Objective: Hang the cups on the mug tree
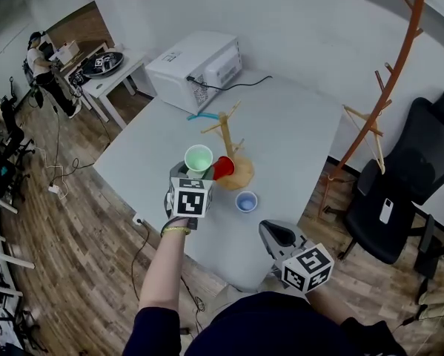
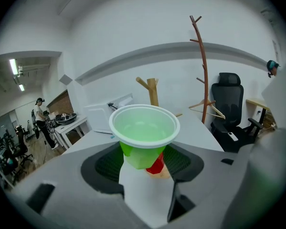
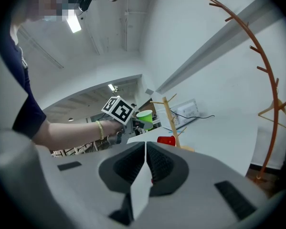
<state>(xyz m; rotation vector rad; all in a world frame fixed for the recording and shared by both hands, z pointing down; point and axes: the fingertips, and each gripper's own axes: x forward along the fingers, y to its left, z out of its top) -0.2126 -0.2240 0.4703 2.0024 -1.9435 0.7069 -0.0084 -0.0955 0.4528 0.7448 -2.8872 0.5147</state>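
Green cup (image 2: 143, 132) stands upright, clamped in my left hand-held gripper (image 2: 143, 162), held above the worktop (image 1: 296, 124) just in front of the mug tree (image 1: 227, 136). A red cup (image 1: 223, 167) tilts low against the tree; a blue cup (image 1: 245, 201) stands nearby. My right hand-held gripper (image 3: 145, 149) is clenched on nothing, near the worktop's edge.
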